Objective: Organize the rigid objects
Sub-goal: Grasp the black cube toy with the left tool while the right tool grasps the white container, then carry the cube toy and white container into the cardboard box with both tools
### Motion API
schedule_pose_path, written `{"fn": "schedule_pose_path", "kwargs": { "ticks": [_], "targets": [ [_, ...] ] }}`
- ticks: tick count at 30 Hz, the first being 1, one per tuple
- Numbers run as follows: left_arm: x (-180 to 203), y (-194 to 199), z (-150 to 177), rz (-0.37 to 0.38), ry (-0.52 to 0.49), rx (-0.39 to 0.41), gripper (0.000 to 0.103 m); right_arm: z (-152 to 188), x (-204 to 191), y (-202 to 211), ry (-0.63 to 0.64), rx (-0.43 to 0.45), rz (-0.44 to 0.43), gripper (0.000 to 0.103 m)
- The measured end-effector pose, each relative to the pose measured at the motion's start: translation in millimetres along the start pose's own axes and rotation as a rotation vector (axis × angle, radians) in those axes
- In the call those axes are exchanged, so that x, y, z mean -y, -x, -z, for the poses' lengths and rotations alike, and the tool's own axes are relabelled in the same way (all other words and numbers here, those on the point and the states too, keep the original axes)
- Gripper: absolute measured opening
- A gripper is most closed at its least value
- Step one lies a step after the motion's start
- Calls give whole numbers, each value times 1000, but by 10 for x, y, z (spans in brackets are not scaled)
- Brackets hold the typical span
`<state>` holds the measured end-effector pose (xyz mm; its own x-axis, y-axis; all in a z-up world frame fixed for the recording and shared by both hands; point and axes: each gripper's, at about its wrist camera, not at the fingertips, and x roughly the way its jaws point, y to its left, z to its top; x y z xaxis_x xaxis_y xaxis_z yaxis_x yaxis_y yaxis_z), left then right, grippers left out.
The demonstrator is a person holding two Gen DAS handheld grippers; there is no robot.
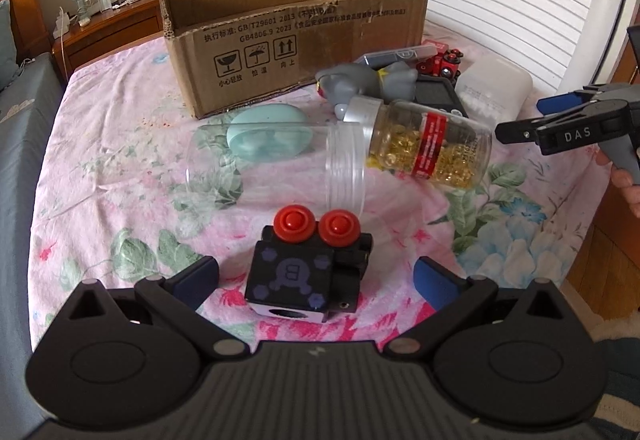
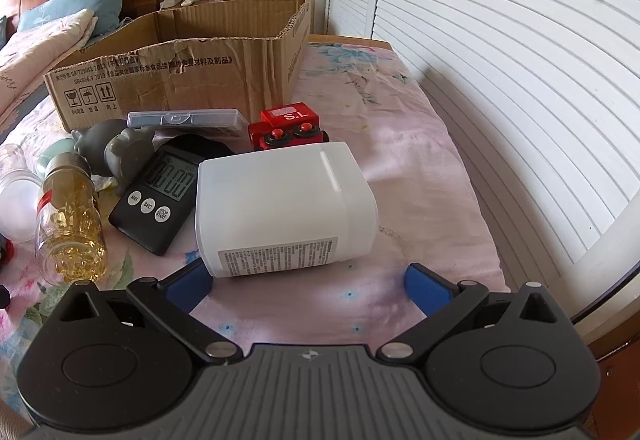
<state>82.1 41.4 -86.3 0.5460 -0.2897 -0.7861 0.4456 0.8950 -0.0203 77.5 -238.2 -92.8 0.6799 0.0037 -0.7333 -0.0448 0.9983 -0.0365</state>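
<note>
A black toy block with two red knobs (image 1: 308,264) lies on the pink floral bedspread, between the open fingers of my left gripper (image 1: 316,280). Beyond it lie a clear empty jar (image 1: 276,168) and a bottle of yellow capsules (image 1: 428,144). My right gripper (image 2: 308,286) is open, just short of a white plastic container (image 2: 284,208) lying on its side. It also shows at the right edge of the left wrist view (image 1: 560,128). An open cardboard box (image 1: 296,36) stands at the back.
A grey toy figure (image 1: 360,84), a teal case (image 1: 268,136), a black digital timer (image 2: 164,196), a red toy car (image 2: 290,126) and a grey flat case (image 2: 184,118) lie near the box. A wooden nightstand (image 1: 108,28) stands back left. Shuttered doors (image 2: 500,80) run along the right.
</note>
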Motion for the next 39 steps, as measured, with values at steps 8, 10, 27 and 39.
{"fn": "schedule_pose_path", "kwargs": {
  "ticks": [8, 10, 27, 39],
  "targets": [
    [-24, 53, -42, 12, -21, 3, 78, -130, -42, 53, 119, 9, -39, 103],
    [-29, 54, -53, 11, -26, 3, 77, -180, -45, 45, 139, 18, -54, 103],
    [-36, 51, -103, 25, -29, -5, 56, -408, -107, -181, 188, -32, -66, 88],
    [-39, 75, -115, 19, -33, -13, 55, -442, -114, -159, 195, -53, -74, 87]
  ]
}}
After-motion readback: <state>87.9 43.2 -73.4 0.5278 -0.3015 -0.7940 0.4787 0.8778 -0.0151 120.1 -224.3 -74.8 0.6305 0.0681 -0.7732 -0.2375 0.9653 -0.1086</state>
